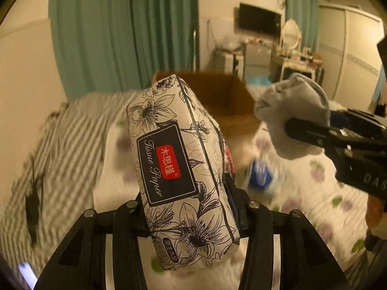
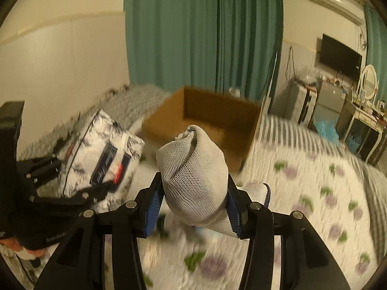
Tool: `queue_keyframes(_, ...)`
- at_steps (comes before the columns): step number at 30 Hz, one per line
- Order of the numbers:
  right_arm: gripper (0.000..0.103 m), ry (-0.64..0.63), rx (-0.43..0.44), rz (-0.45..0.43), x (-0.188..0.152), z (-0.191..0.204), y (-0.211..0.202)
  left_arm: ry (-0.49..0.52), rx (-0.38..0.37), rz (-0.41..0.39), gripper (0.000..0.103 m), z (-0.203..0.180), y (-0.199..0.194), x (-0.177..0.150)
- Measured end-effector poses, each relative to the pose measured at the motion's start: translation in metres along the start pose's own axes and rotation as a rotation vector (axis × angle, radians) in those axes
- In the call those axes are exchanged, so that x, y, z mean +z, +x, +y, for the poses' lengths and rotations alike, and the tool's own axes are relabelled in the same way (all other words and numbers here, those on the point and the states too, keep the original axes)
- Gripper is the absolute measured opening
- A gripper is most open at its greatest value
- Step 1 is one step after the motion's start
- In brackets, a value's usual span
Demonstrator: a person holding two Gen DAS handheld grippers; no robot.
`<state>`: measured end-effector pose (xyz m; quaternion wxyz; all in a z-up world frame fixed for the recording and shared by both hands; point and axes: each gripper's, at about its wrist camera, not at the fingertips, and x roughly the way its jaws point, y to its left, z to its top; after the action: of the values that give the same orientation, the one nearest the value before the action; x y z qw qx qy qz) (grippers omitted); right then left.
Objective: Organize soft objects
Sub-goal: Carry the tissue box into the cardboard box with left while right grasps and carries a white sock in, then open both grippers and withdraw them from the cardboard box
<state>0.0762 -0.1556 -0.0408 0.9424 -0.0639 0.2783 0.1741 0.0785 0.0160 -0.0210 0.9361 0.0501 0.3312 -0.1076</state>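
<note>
My left gripper is shut on a white tissue paper pack with a black flower print, held upright above the bed; the pack also shows in the right wrist view. My right gripper is shut on a rolled grey mesh sock, also seen in the left wrist view to the right of the pack. An open brown cardboard box sits on the bed ahead of both grippers; it shows behind the pack in the left wrist view.
The bed carries a floral quilt and a grey striped blanket. A blue item lies blurred on the quilt. Green curtains hang behind the box. A dresser with a mirror and a TV stand at the right.
</note>
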Motion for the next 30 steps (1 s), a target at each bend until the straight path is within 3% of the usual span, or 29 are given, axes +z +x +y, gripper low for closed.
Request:
queue_keyframes(4,0.047,0.012,-0.011,-0.050,0.051,-0.022,0.014,0.028,-0.003,-0.054,0.046,0.009,0.015,0.046)
queue_keyframes(7,0.047,0.047,-0.022,-0.041,0.082,-0.047,0.048,0.025,-0.001,-0.063,0.046,0.018,0.041,0.077)
queue_keyframes(13,0.047,0.129,0.021,0.011,0.101,-0.074,0.117,0.045,-0.017,-0.065,0.052,0.022,0.093,0.100)
queue_keyframes(15,0.051,0.132,0.023,0.027,0.101,-0.077,0.139,0.056,-0.003,-0.059,0.066,0.021,0.110,0.105)
queue_keyframes(16,0.052,0.132,0.018,0.028,0.101,-0.079,0.148,0.054,0.010,-0.062,0.068,0.022,0.117,0.106)
queue_keyframes(17,0.061,0.131,0.014,0.029,0.100,-0.079,0.153,0.054,0.026,-0.070,0.071,0.022,0.122,0.107)
queue_keyframes(18,0.081,0.130,0.005,0.028,0.101,-0.080,0.157,0.054,0.048,-0.081,0.073,0.025,0.128,0.108)
queue_keyframes(19,0.088,0.134,-0.006,0.019,0.101,-0.082,0.160,0.055,0.066,-0.089,0.073,0.027,0.132,0.109)
queue_keyframes(25,0.090,0.147,-0.027,-0.041,0.108,-0.095,0.137,0.067,0.122,-0.100,0.073,0.034,0.124,0.115)
queue_keyframes(30,0.091,0.098,-0.061,-0.087,0.119,-0.089,0.070,0.068,0.129,-0.174,0.073,0.029,0.069,0.122)
